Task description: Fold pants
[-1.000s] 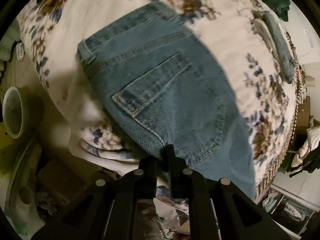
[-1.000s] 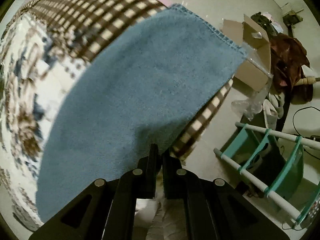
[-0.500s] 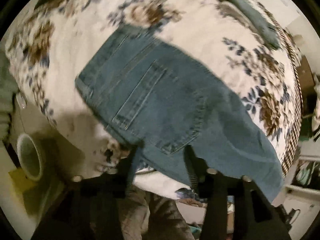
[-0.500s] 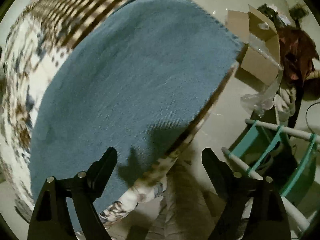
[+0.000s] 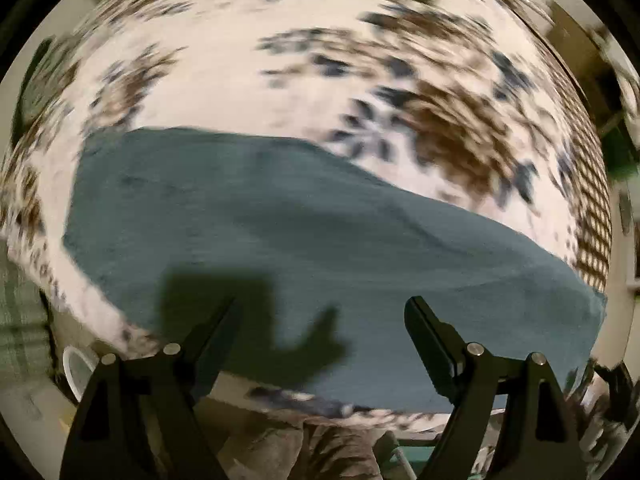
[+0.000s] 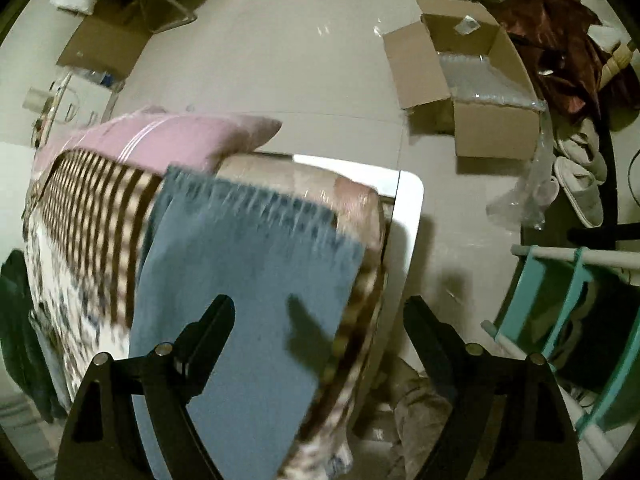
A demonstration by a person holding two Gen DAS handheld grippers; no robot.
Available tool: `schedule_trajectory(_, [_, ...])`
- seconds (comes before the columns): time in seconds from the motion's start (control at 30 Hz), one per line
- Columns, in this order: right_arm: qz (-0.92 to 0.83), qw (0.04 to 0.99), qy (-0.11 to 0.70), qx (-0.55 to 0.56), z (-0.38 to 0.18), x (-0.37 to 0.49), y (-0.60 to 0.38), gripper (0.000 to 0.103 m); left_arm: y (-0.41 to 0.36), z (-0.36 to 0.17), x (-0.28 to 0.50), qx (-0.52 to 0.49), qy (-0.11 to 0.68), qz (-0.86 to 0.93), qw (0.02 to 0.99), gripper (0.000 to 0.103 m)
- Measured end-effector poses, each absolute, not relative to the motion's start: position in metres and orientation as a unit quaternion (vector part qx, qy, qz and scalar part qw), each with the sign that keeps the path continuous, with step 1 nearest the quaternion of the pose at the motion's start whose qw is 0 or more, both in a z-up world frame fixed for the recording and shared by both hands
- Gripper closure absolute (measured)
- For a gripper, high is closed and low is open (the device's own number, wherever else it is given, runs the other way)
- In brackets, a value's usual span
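The blue jeans [image 5: 304,240] lie flat as a long band across the floral bedspread [image 5: 248,80] in the blurred left wrist view. My left gripper [image 5: 320,320] is open and empty above their near edge. In the right wrist view the jeans' leg end [image 6: 240,280] lies over the checked and floral cover at the bed's edge. My right gripper [image 6: 316,316] is open and empty above that leg end.
A pink pillow [image 6: 160,140] lies at the bed's far end. On the floor are an open cardboard box [image 6: 472,80], slippers [image 6: 580,184] and a teal rack [image 6: 568,312]. A white cup [image 5: 78,368] sits low at left beside the bed.
Both grippers opened and let go of the jeans, then pulled back and up. The jeans now lie flat on the bed.
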State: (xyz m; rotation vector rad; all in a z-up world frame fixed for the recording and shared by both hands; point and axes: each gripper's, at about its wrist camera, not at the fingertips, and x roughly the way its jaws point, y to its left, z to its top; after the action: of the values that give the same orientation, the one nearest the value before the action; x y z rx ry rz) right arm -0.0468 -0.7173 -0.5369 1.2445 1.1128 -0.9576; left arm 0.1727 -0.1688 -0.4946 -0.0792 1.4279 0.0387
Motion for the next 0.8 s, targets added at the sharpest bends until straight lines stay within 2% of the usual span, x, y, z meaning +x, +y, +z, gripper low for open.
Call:
schedule_trajectory(0.03, [-0.404, 0.566, 0.479, 0.536, -0.545, -0.045, -0.722, 0.033, -0.182, -0.498, 0.174, -0.024, 0.655, 0.012, 0.755, 0.020])
schedule_trajectory(0.07, [-0.398, 0.557, 0.488, 0.541, -0.554, -0.043, -0.725, 0.055, -0.194, -0.501, 0.176, -0.017, 0.657, 0.007, 0.754, 0.020])
schedule_trajectory(0.1, [-0.395, 0.552, 0.496, 0.542, -0.561, -0.042, -0.727, 0.063, -0.202, -0.502, 0.177, -0.012, 0.658, 0.003, 0.753, 0.020])
schedule_trajectory(0.13, [-0.393, 0.552, 0.498, 0.541, -0.566, -0.042, -0.728, 0.077, -0.213, -0.505, 0.178, -0.006, 0.660, -0.001, 0.751, 0.020])
schedule_trajectory(0.17, [-0.400, 0.556, 0.496, 0.534, -0.566, -0.042, -0.728, 0.086, -0.221, -0.506, 0.179, 0.001, 0.660, -0.004, 0.751, 0.020])
schedule_trajectory(0.23, [-0.402, 0.567, 0.490, 0.526, -0.562, -0.043, -0.728, 0.096, -0.236, -0.509, 0.180, 0.009, 0.663, -0.011, 0.748, 0.020])
schedule_trajectory(0.53, [-0.381, 0.677, 0.462, 0.428, -0.496, -0.020, -0.717, 0.099, -0.259, -0.515, 0.182, 0.026, 0.663, -0.021, 0.748, 0.020])
schedule_trajectory(0.67, [-0.366, 0.643, 0.536, 0.407, -0.540, -0.005, -0.722, 0.097, -0.247, -0.524, 0.185, 0.010, 0.676, -0.006, 0.737, 0.020])
schedule_trajectory(0.73, [-0.356, 0.623, 0.571, 0.399, -0.554, -0.001, -0.723, 0.093, -0.232, -0.523, 0.188, -0.006, 0.678, 0.005, 0.735, 0.020])
schedule_trajectory(0.8, [-0.339, 0.630, 0.580, 0.390, -0.544, 0.008, -0.715, 0.074, -0.213, -0.519, 0.192, -0.016, 0.674, 0.017, 0.738, 0.020])
